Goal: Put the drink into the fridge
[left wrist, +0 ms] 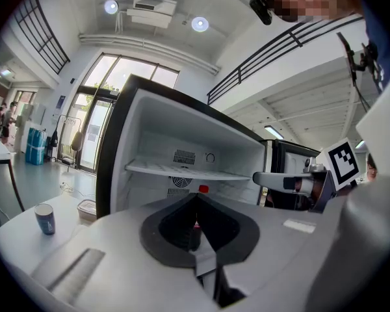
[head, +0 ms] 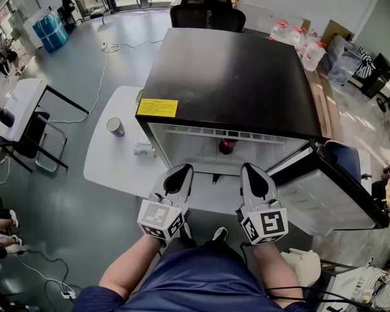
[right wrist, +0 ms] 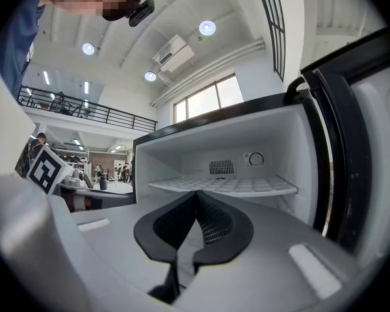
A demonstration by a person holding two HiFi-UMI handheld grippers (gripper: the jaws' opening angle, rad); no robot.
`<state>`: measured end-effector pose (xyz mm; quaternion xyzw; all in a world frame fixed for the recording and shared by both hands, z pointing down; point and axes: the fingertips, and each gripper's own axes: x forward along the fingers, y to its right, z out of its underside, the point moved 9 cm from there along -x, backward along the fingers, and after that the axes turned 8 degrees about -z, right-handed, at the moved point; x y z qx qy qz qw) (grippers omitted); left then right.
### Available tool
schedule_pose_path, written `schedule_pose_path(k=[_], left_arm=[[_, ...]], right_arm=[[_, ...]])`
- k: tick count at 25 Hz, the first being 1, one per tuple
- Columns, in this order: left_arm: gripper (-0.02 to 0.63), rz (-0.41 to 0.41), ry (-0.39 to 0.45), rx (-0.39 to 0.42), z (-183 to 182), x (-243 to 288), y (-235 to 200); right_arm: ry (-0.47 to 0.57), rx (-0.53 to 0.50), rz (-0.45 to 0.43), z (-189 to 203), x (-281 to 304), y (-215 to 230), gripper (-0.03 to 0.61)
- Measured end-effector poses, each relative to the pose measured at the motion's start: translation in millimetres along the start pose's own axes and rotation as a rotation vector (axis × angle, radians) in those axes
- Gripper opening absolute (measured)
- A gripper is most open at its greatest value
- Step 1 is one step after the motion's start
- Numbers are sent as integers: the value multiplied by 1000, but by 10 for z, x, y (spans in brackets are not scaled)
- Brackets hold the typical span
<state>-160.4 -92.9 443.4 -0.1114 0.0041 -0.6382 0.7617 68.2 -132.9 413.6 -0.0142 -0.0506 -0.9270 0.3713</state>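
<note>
Drink bottle (head: 226, 146), red-capped, already stands inside the open fridge (head: 234, 77), below the shelf (left wrist: 182, 171). The left gripper (head: 177, 174) and right gripper (head: 255, 174) hover just in front of the opening, each with its jaws pressed together on nothing. What likely remains is the door (head: 335, 194), swung out to the right. The right gripper should push its outer face steadily until it seals.

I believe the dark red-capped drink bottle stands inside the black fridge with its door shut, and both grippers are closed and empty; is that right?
Not quite: the fridge door is open, swung out to the right, as the head view shows. The dark red-capped drink bottle does stand inside the black fridge, and the left gripper and right gripper are closed and empty.
</note>
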Motion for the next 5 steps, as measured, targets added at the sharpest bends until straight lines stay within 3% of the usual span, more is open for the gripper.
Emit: schedule_pose_path(k=[5], left_arm=[[5, 1, -4, -1, 27, -3, 15]], right_arm=[[-2, -3, -3, 11, -6, 1, 6]])
